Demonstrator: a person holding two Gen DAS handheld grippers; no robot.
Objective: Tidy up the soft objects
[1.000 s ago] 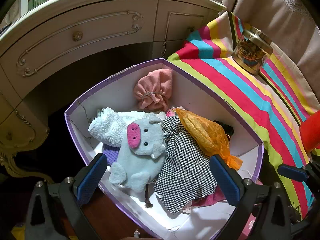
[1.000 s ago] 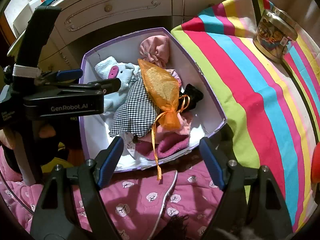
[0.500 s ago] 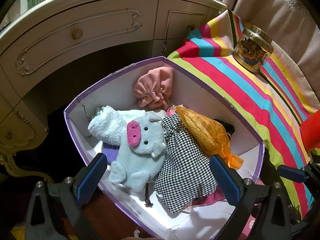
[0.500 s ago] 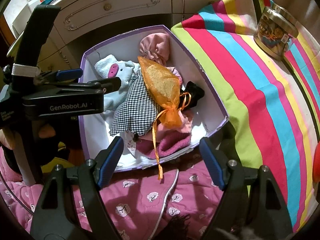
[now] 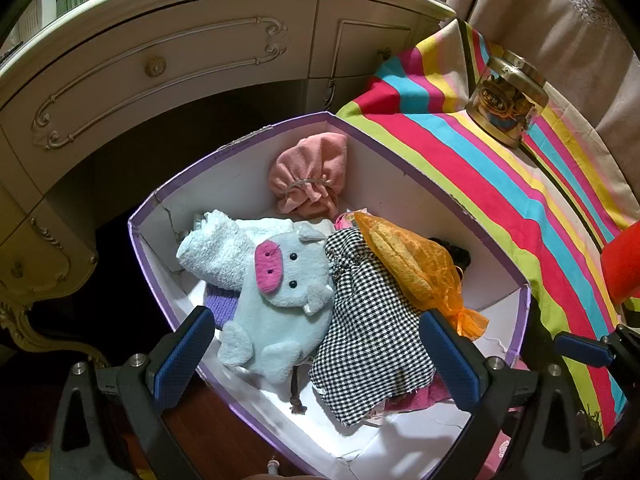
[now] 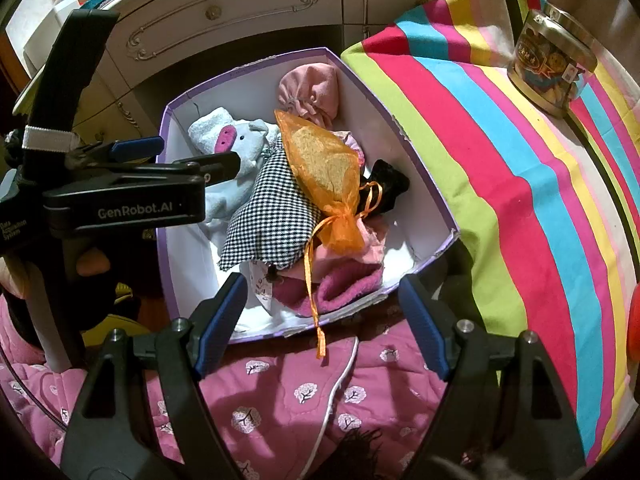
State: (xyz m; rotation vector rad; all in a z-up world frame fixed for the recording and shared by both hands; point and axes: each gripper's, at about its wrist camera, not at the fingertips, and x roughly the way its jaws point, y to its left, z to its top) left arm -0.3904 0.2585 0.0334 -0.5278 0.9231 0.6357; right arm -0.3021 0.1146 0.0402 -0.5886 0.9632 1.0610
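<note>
Purple-rimmed white cardboard forms the box (image 5: 236,184) that holds the soft objects. Left wrist view: the left claw (image 5: 316,354) is spread wide above the box's near corner, with nothing between its blue pads (image 5: 182,354). Inside lie a pale blue plush pig (image 5: 280,300), a rolled pale blue towel (image 5: 218,254) behind it, a checked cloth pouch (image 5: 372,344), an orange mesh bag (image 5: 420,272) and a pink drawstring pouch (image 5: 310,178) against the far wall. A purple knit item (image 5: 220,306) is mostly covered by the pig and the left finger. A dark object (image 5: 454,250) behind the mesh bag cannot be identified. A red object (image 5: 622,266) is cut off at the right edge. A tin (image 5: 506,104) stands on the striped cloth (image 5: 480,184).

Right wrist view: the right claw (image 6: 320,322) is likewise spread and empty, over the box's near wall (image 6: 352,314) and a pink quilted fabric (image 6: 248,400). The left claw's body crosses the picture and hides part of the pig (image 6: 236,148). Under the checked pouch (image 6: 272,216) and mesh bag (image 6: 324,164), a magenta knit item (image 6: 344,286) and pale pink fabric (image 6: 360,250) are only partly visible. The black object (image 6: 386,186) remains unclear.
</note>
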